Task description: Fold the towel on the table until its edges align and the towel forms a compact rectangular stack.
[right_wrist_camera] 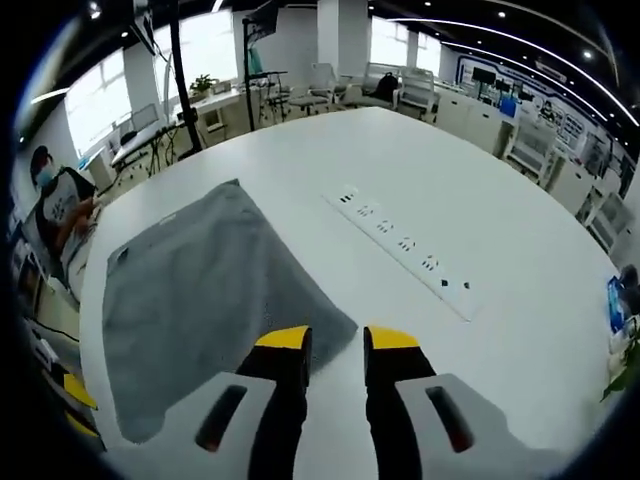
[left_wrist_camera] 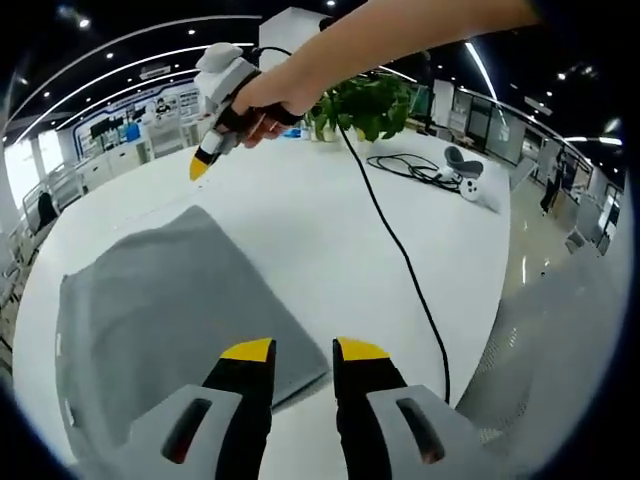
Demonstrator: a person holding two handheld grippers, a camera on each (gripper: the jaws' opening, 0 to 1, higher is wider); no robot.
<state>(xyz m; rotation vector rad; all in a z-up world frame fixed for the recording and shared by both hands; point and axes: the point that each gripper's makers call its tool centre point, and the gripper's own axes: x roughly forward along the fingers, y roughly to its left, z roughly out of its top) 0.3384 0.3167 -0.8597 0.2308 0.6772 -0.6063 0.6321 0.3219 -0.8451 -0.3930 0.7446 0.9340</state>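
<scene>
A grey towel (left_wrist_camera: 170, 300) lies flat on the round white table (left_wrist_camera: 330, 220). My left gripper (left_wrist_camera: 305, 352) is open just above the towel's near corner, its left jaw over the cloth and its right jaw over bare table, with nothing between them. The right gripper (left_wrist_camera: 203, 160), held by a person's hand, hovers above the table beyond the towel's far corner. In the right gripper view the towel (right_wrist_camera: 200, 290) spreads out to the left. My right gripper (right_wrist_camera: 338, 340) is open above the towel's corner, gripping nothing. The left gripper's yellow tips (right_wrist_camera: 78, 392) peek in at the lower left.
A black cable (left_wrist_camera: 400, 260) trails from the right gripper across the table. A potted plant (left_wrist_camera: 370, 105), coiled cables (left_wrist_camera: 410, 165) and a white device (left_wrist_camera: 470, 187) sit at the far side. A white power strip (right_wrist_camera: 400, 245) lies right of the towel. A seated person (right_wrist_camera: 55, 215) is beyond the table edge.
</scene>
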